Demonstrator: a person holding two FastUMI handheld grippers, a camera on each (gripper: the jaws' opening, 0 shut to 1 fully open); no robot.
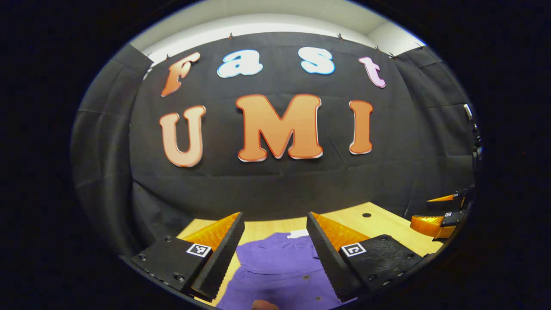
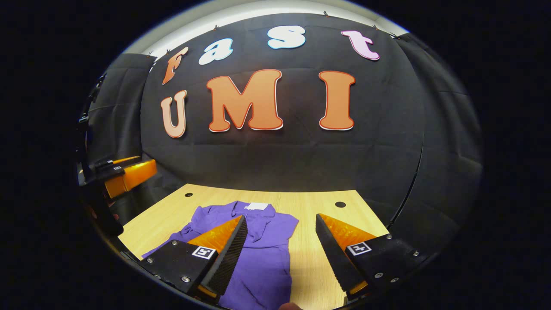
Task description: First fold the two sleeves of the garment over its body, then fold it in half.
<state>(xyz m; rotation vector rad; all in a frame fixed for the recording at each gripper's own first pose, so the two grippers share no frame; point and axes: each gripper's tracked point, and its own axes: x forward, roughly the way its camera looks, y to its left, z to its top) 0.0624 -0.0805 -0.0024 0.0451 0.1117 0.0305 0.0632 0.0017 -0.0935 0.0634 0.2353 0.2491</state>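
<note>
So the purple shirt (image 2: 258, 254) lies flat on the counter (image 2: 318, 206), collar toward the wall, both claws spread above it, left claw (image 1: 275, 254) and right claw (image 2: 280, 254) holding nothing. Risk: a shallow pinch could grab two layers or drag the whole shirt askew.

No readable writing is showing on the things here. A white tag (image 2: 256, 206) is sitting at the collar of the purple garment (image 2: 262, 258), too small to read. Square black-and-white coded markers (image 1: 198, 249) are sitting on each hand-held gripper's fingers, carrying patterns, not letters.
</note>
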